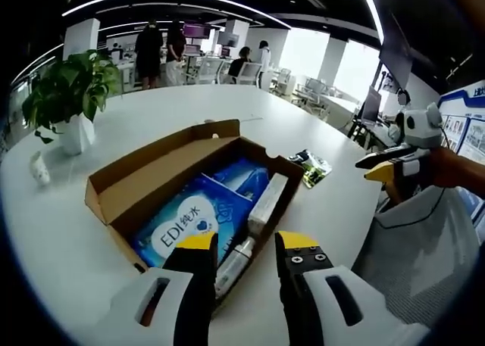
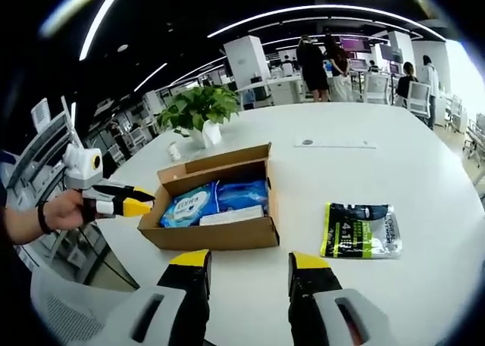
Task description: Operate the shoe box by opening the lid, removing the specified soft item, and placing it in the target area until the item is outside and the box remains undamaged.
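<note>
Packet (image 2: 361,230) lies on table (image 2: 424,164) right of open box (image 2: 212,232).

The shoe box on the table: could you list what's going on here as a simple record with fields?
box: open cardboard shoe box, lid flap up
inside: blue soft packs, a white tube
outside: green-and-black packet lying on the white table
left hand-held gripper: open, at the box edge
right hand-held gripper: open, empty
nearby: potted plant
</note>
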Demonstrator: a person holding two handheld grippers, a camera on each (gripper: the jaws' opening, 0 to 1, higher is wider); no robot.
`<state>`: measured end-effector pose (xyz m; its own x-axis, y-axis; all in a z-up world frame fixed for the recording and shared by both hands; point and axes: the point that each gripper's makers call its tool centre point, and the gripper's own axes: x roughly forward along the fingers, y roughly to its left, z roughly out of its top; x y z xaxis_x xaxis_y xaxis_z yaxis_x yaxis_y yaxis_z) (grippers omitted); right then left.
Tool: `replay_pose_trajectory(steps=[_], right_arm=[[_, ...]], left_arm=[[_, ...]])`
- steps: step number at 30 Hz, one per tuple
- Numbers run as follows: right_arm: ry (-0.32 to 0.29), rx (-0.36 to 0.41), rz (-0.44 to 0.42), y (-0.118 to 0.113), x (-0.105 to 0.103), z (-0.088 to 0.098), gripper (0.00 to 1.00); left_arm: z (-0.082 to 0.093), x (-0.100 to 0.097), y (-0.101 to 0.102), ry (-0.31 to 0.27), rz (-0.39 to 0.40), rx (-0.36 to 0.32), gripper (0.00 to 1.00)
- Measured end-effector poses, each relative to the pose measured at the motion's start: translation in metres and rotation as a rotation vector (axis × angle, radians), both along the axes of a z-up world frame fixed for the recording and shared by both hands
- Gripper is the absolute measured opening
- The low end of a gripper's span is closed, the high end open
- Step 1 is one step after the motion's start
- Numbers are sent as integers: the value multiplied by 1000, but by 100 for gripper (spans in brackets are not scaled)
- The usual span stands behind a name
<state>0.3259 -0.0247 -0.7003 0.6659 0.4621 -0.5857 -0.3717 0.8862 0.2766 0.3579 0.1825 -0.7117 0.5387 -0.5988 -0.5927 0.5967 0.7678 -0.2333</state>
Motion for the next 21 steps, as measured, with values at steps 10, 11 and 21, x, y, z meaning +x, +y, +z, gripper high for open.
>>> replay_pose_trajectory(steps=[10, 11, 21], right_arm=[[6, 2, 72, 28, 12, 1, 37], [4, 2, 86, 31, 13, 1, 37], [22, 14, 205, 62, 33, -4, 37]], left_arm=[[-1, 2, 17, 8, 39, -9, 31], [0, 3, 19, 6, 48, -10, 30], [1, 2, 40, 10, 153, -21, 31]])
